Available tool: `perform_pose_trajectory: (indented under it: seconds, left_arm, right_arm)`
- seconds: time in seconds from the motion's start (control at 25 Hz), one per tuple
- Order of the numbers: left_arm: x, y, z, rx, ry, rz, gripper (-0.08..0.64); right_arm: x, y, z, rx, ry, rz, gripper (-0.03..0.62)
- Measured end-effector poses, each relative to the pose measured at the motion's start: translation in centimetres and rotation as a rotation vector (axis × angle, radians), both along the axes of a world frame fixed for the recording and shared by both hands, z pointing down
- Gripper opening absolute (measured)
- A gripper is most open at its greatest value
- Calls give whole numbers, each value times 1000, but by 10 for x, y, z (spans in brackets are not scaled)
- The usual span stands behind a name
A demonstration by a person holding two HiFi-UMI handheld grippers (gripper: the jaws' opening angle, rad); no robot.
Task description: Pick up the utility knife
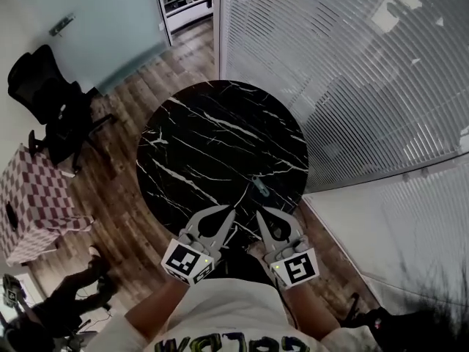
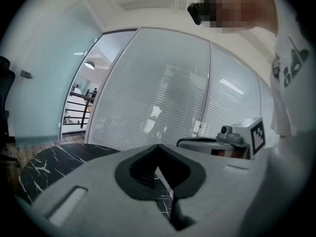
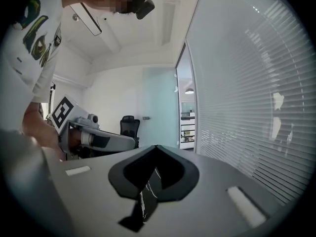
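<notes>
A small grey utility knife (image 1: 259, 188) lies on the round black marble table (image 1: 212, 130), toward its near right side. My left gripper (image 1: 231, 211) hovers at the table's near edge, just short of the knife and to its left, jaws meeting at the tips with nothing between them. My right gripper (image 1: 259, 213) is beside it, directly in front of the knife, also shut and empty. In the left gripper view the left gripper (image 2: 158, 146) points across the table (image 2: 49, 162). The right gripper view shows the right gripper (image 3: 157, 147) closed; the knife is hidden in both gripper views.
A black office chair (image 1: 51, 108) and a checkered cloth-covered piece (image 1: 33, 204) stand on the wooden floor to the left. Glass walls with white blinds (image 1: 352, 72) run along the right. A frosted glass door (image 1: 95, 28) is at the back.
</notes>
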State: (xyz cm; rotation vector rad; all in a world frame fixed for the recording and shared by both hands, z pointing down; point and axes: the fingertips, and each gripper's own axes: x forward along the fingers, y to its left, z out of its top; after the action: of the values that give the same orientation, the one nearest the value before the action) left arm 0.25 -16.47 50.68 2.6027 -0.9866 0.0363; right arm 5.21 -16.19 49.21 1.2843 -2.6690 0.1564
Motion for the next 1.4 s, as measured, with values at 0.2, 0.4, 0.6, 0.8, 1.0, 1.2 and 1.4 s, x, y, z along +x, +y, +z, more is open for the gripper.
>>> perform_pose_trajectory:
  seconds: [0.2,0.4,0.6,0.8,1.0,1.2,1.4]
  left_arm:
    - [12,-6,27,-32,-25,27,5]
    - [23,-8,60,-75,-48,51,5]
    - [35,-26,94,-80,-72,72,5]
    - [38,-33,129,-119,-91,72,5]
    - [41,-52,166,-143,-99,65,5]
    - [48,-57,201,-195,-102,71,5]
    - [57,-67,231,-225,-95,83,5]
  right_arm:
    - [7,-12,29,-33,31,-6,5]
    - [17,-15,66,-96,60,1,25]
    - [33,-34,108,-140,87,20,37]
    - [46,-46,149,-186,113,31,61]
    - [57,-66,192,-224,144,36,80]
    - [60,-71,243,-298,166,37,106]
    - [69,-82,286,-367,204,57,127]
